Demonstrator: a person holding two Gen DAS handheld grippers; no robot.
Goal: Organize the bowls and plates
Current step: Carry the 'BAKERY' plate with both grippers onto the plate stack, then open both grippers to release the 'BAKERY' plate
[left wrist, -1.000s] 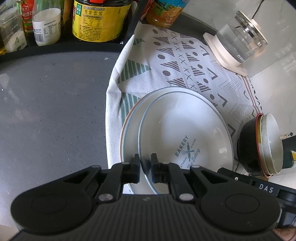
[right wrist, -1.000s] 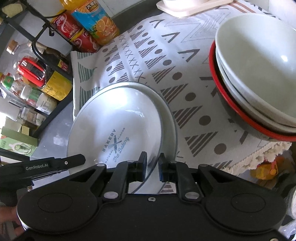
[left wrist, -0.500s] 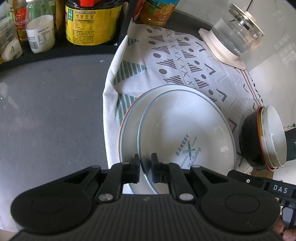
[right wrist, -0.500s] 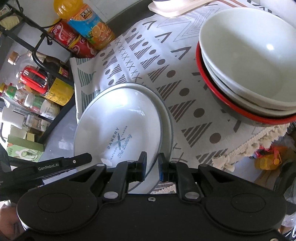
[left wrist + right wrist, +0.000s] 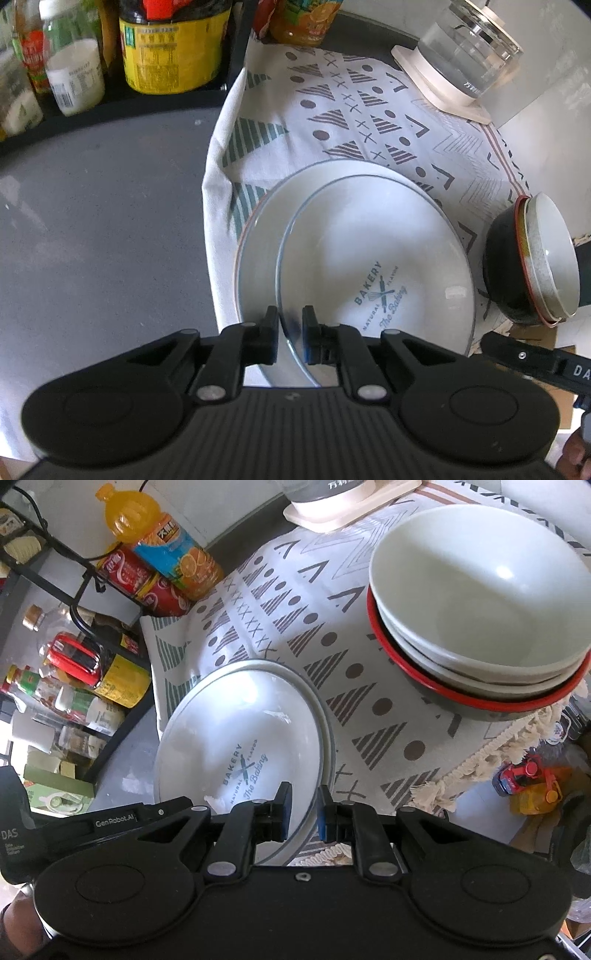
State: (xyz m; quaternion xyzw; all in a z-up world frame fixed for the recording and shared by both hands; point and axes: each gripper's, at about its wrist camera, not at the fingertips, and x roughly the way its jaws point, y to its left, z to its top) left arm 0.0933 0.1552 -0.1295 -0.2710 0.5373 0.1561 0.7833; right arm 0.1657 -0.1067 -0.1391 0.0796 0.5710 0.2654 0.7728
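White plate (image 5: 373,258) between both grippers' pads

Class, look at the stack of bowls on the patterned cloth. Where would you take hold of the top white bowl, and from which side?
Grip the top white bowl by its rim, from above, one finger inside and one outside. It sits nested in the stack, so its walls are buried and only the thin rim stands clear. Both tongs, left and right, are shut on the bakery plate, so one must let go first.
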